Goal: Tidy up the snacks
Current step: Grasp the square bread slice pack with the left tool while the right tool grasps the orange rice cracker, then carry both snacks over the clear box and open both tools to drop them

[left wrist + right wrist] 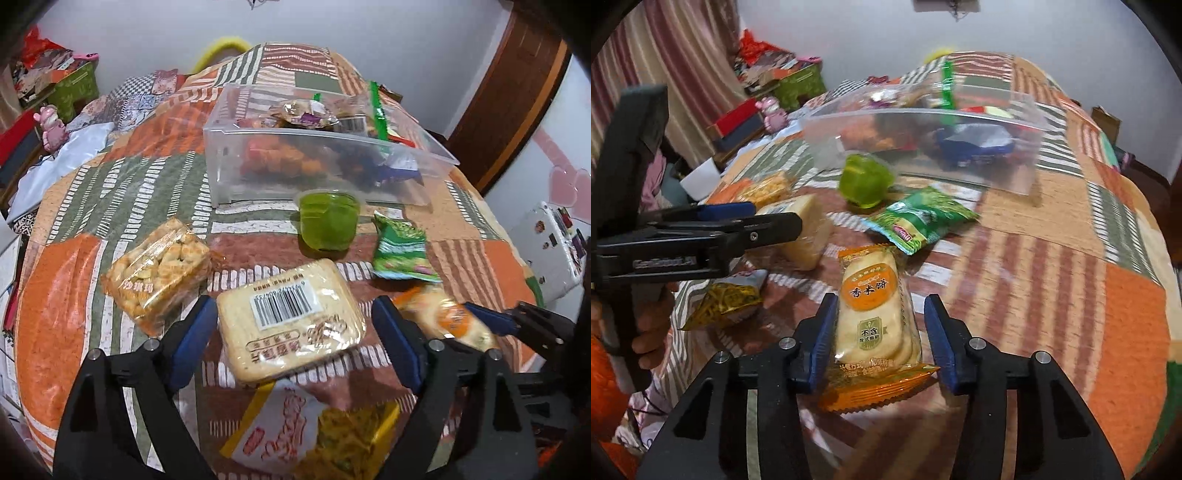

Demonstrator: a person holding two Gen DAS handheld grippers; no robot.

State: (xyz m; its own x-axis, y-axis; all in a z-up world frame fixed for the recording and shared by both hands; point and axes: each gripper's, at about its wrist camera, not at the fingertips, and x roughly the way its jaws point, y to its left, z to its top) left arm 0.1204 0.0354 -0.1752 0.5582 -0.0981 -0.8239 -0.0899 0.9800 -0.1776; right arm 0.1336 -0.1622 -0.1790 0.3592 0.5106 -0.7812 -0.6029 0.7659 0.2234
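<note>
My left gripper (293, 325) is open, its fingers on either side of a pale barcoded cracker pack (291, 321) lying on the patchwork cloth. My right gripper (881, 325) is open around an orange rice-cracker pack (873, 314), which also shows in the left wrist view (447, 317). A clear plastic bin (229, 162) holding several snacks stands further back. In front of it are a green jelly cup (328, 225), a green snack bag (400, 251), a clear pack of biscuits (159, 273) and a yellow noodle-snack bag (314, 432).
The table (1052, 258) is round, with its edge curving away on both sides. Boxes and a pink toy (50, 125) sit on shelves to the left. The left gripper's body (683, 236) crosses the left of the right wrist view.
</note>
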